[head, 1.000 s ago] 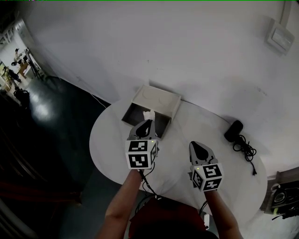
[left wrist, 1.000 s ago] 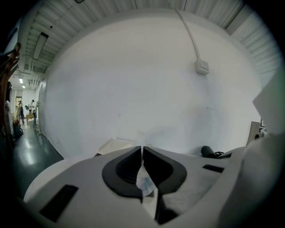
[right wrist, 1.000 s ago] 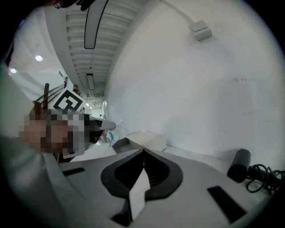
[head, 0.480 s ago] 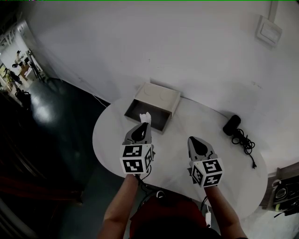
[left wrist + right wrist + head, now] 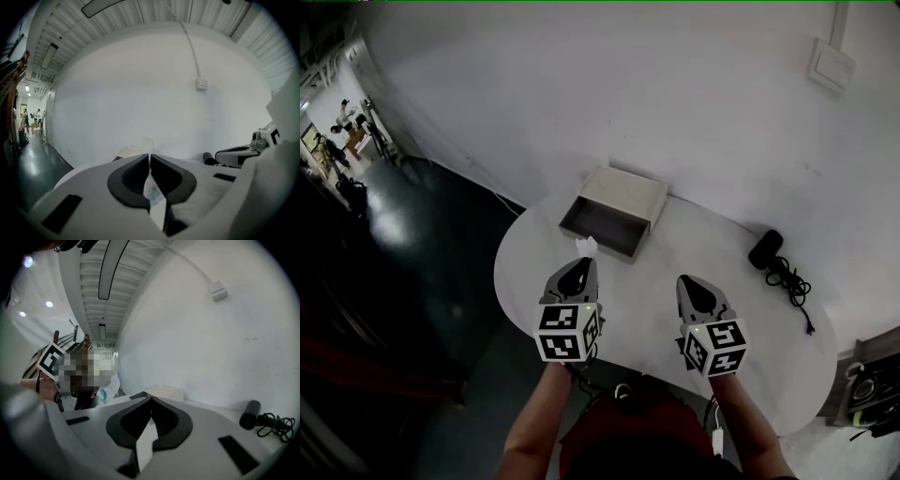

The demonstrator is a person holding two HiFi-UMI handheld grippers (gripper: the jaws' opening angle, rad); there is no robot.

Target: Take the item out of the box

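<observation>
Small white item sticks out from the tips of the left gripper, whose jaws are pinched almost together on it. In the left gripper view it shows only as a thin, pale, half-clear sliver between the dark pads. A faint scrap rises above the tips, too blurred to tell its material or full shape. It is out of the box and clear of the table.

A pale rectangular box with a dark open tray lies just ahead of the left gripper's tips, apart from them. Its inside is too shadowed to read. From the left gripper it is mostly hidden behind the jaws, only a pale corner showing.

The right gripper sits beside the left one over the white rounded table, its jaws closed together with nothing between them. Ahead and to its right lie a black cylindrical object and a tangled black cable, touching each other.
</observation>
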